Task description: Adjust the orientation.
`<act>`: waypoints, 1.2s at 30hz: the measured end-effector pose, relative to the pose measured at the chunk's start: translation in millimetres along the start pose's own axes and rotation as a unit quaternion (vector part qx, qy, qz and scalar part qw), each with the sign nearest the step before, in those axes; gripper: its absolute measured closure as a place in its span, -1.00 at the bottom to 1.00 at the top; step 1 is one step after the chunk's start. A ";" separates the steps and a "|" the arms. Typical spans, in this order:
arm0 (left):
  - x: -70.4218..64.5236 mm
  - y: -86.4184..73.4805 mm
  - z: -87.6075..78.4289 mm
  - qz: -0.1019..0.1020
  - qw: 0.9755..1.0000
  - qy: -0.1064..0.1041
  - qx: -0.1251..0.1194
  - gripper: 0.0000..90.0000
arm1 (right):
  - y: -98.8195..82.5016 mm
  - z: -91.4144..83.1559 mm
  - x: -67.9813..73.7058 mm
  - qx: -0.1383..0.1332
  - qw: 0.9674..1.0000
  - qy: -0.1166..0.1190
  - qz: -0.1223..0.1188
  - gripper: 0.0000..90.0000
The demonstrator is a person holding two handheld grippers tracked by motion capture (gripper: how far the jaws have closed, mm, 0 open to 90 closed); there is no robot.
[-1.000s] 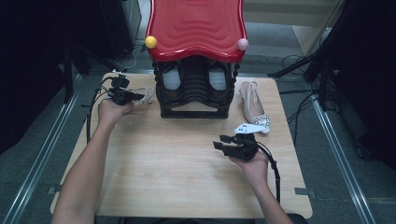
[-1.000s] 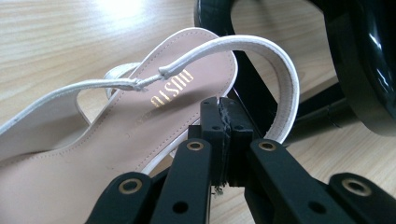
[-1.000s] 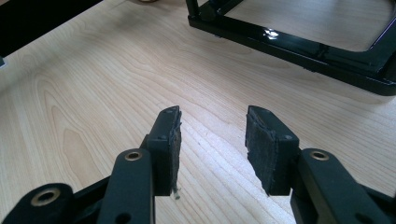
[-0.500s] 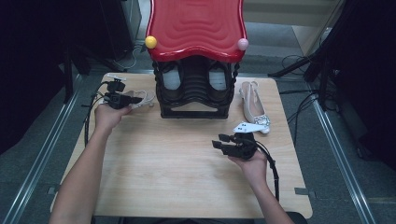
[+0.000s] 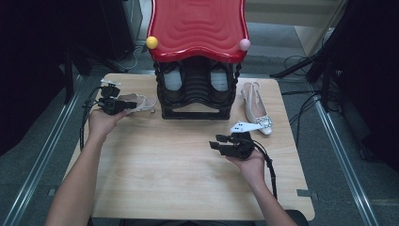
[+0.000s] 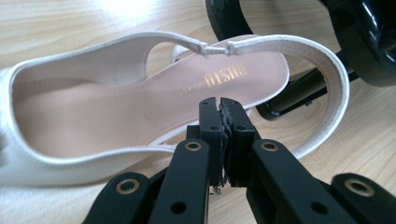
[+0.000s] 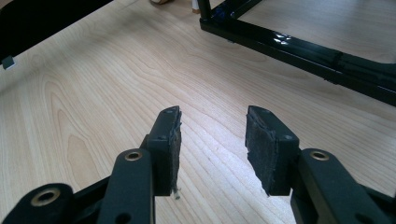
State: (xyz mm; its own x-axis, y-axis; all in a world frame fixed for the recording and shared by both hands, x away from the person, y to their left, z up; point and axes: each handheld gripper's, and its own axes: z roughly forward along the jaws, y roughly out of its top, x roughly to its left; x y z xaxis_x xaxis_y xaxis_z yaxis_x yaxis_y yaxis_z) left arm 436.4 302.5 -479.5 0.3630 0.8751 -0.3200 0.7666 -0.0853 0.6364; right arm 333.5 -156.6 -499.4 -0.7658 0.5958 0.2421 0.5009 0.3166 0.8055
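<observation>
Nearest, at the table's (image 5: 188, 188) right, right gripper (image 5: 225, 146) hovering with jaws moderately apart and nothing between them, likely waiting its turn. Farther off at left, left gripper (image 6: 219, 112) closed tight on the near side edge of the pale slingback shoe (image 6: 116, 107), probably to carry it toward the black shoe rack (image 5: 195, 89) under its red top. Beyond at right, matching shoe (image 5: 256, 106) lying flat beside the rack.
</observation>
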 end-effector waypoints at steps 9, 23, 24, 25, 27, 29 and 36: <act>-1.9 -1.7 0.5 0.008 1.000 0.014 0.006 0.96 | -0.1 3.2 1.7 0.003 1.000 0.002 -0.004 0.26; 20.4 -8.2 -7.7 -0.017 0.999 0.038 0.017 0.97 | -0.3 3.1 2.1 0.004 1.000 0.001 -0.002 0.25; 22.9 -8.2 -9.0 -0.020 0.999 0.042 0.015 0.97 | -0.3 3.0 2.1 0.004 1.000 0.001 -0.001 0.25; 24.7 -8.0 -10.1 -0.021 0.999 0.044 0.015 0.97 | -0.3 3.0 2.0 0.004 1.000 0.001 -0.001 0.25; 28.4 -7.6 -13.1 -0.023 0.999 0.047 0.015 0.96 | -0.4 3.1 2.1 0.005 1.000 0.001 -0.002 0.24; 28.8 -6.9 -15.9 -0.028 0.998 0.047 0.009 0.95 | -0.5 3.1 2.2 0.006 1.000 0.001 -0.001 0.24; 12.3 -4.3 -21.1 -0.015 0.999 0.038 0.000 0.93 | -1.0 4.9 2.7 0.008 1.000 0.001 -0.002 0.24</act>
State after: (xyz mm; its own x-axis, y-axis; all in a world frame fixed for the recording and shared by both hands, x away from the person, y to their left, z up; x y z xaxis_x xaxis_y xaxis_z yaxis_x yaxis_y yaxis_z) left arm 426.4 323.7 -471.4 0.2977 0.9112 -0.2847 0.7766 -0.0578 0.6274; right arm 332.9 -151.7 -502.1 -0.7690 0.5924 0.2401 0.5041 0.3312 0.7976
